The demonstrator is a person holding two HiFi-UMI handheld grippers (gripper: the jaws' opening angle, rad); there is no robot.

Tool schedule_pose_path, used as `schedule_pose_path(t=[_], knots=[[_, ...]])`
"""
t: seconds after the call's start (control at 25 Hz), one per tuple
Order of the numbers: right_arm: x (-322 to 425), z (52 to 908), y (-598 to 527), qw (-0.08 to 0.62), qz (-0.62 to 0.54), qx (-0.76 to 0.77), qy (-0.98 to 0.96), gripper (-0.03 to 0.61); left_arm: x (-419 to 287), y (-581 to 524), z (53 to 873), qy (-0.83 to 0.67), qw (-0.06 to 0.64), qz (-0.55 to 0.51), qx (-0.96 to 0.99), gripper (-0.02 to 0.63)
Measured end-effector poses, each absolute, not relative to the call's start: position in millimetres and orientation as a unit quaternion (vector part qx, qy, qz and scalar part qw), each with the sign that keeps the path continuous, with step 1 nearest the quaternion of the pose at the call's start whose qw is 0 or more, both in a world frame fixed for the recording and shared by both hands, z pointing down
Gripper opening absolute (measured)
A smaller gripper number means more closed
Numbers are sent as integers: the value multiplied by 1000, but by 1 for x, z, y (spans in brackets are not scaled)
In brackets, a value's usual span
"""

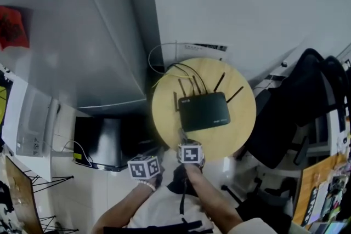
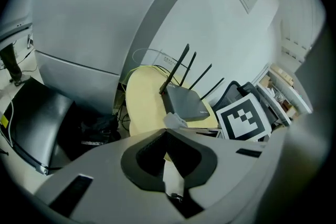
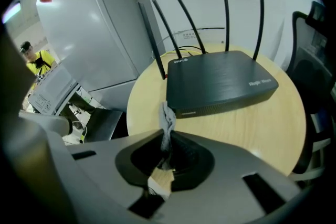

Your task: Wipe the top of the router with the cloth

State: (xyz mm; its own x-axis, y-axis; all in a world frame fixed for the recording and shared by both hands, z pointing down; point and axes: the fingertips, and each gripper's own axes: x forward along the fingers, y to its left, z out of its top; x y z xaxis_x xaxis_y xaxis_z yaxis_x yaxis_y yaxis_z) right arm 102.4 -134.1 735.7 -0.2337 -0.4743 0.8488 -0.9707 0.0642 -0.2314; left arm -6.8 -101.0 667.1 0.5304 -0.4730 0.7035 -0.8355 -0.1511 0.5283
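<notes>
Though the white print on the router [image 3: 220, 81] is reading too small to be sure of, the right gripper [image 3: 167, 135] is pinching a twisted grey cloth [image 3: 166, 115] by the router's front corner on the round table [image 3: 257, 128], contact unclear. The left gripper [image 2: 167, 131] is hovering alongside, jaws pressed together, empty.

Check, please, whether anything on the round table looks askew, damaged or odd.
Nothing stands out. The router lies flat on the round table, antennas raised, its cables trailing off the back edge. The cloth is pinched in the right gripper.
</notes>
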Motion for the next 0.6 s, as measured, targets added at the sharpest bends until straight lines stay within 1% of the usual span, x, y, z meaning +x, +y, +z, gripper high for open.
schedule_pose_path(t=[0.16, 0.32, 0.48, 0.6], knots=[[101, 727, -137, 304, 411, 518, -686, 41, 3, -108, 662, -449, 486, 161, 733, -2], [87, 698, -133, 290, 398, 492, -718, 41, -15, -115, 652, -460, 481, 132, 734, -2], [88, 675, -122, 243, 401, 508, -723, 40, -34, -124, 629, -450, 412, 154, 777, -2], [90, 656, -95, 193, 411, 547, -703, 38, -44, -118, 601, -417, 370, 159, 815, -2]])
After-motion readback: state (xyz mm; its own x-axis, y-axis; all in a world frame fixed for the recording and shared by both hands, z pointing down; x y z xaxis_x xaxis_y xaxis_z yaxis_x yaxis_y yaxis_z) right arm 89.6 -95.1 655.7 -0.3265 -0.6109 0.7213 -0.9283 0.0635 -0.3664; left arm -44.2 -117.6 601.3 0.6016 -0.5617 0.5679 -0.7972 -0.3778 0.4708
